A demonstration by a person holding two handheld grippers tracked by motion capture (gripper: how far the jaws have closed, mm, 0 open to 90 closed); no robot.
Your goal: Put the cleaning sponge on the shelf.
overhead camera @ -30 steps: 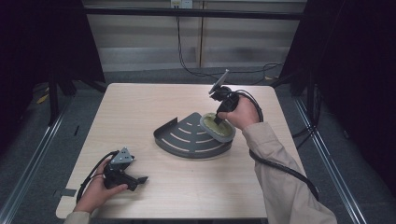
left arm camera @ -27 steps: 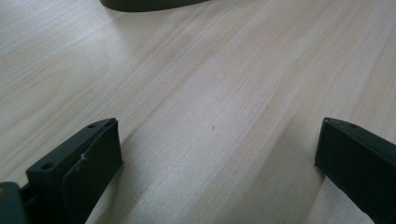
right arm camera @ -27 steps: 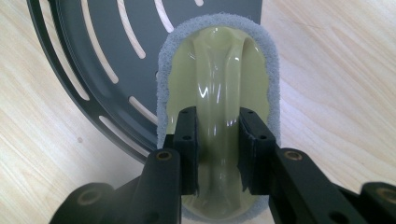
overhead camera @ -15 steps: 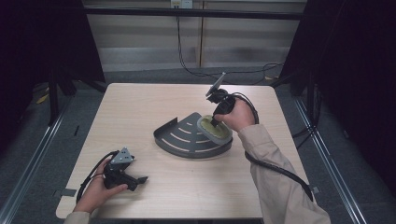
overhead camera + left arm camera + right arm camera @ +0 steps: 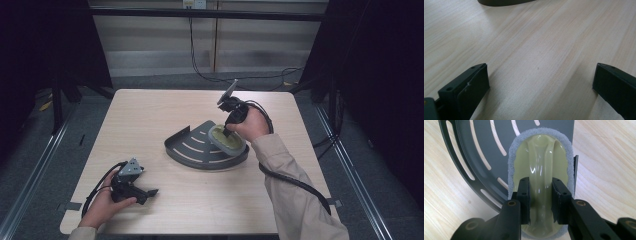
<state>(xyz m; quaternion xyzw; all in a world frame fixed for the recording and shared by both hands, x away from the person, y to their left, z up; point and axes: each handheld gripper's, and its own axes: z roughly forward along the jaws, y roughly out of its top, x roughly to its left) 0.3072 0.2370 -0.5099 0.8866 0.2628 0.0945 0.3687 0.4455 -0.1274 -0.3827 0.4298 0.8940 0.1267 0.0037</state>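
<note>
A dark grey quarter-round slotted tray [image 5: 192,147] lies at the middle of the wooden table [image 5: 150,112]. An oval scrubber [image 5: 226,139] with a pale green glossy handle [image 5: 541,167] and a grey pad rim rests on the tray's right side. My right gripper [image 5: 229,131] points down onto it, its jaws shut on the handle's raised ridge, one pad on each side [image 5: 524,195]. My left gripper [image 5: 150,192] lies low at the table's near left, held in a hand. Its jaws stand wide open over bare wood [image 5: 541,70], nothing between them.
The tray's dark edge [image 5: 504,2] shows far ahead in the left gripper view. Black cables [image 5: 295,182] trail from each gripper. Metal rails [image 5: 40,150] run along both sides of the table, and a dark frame and wall stand behind it.
The right hand has shifted very slightly with the scrubber on the tray. The left hand and its gripper have stayed where they were.
</note>
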